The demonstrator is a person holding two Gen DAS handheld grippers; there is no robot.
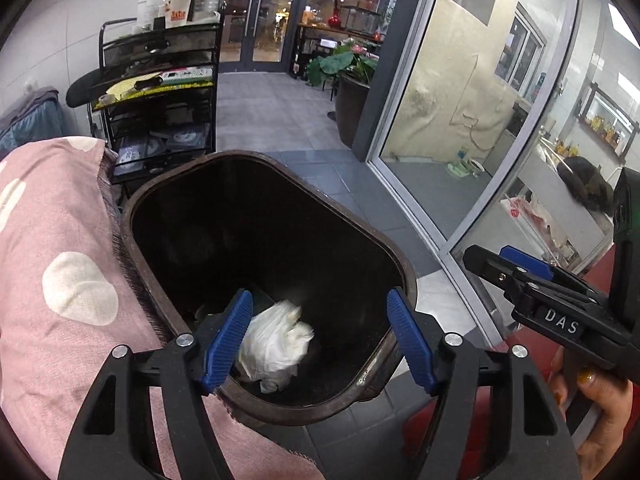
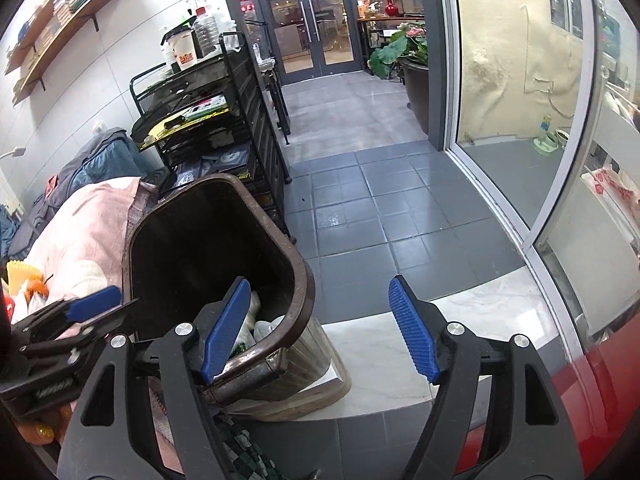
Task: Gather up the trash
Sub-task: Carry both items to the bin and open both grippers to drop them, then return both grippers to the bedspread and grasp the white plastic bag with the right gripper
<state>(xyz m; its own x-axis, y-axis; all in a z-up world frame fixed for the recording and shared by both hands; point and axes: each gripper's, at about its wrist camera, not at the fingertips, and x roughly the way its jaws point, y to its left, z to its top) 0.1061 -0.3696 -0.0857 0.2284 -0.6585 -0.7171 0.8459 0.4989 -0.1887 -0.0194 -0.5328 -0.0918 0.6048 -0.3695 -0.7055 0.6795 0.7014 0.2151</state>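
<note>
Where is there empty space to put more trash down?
Bare grey floor tiles between the brown bin and the glass wall. Dark room inside the bin above the white crumpled trash. Crowded: the black cart and pink cloth beside the bin.

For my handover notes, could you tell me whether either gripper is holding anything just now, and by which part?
Nothing is held. The left gripper stands open over the trash bin, with the white wad lying loose inside; the right gripper is open too.
</note>
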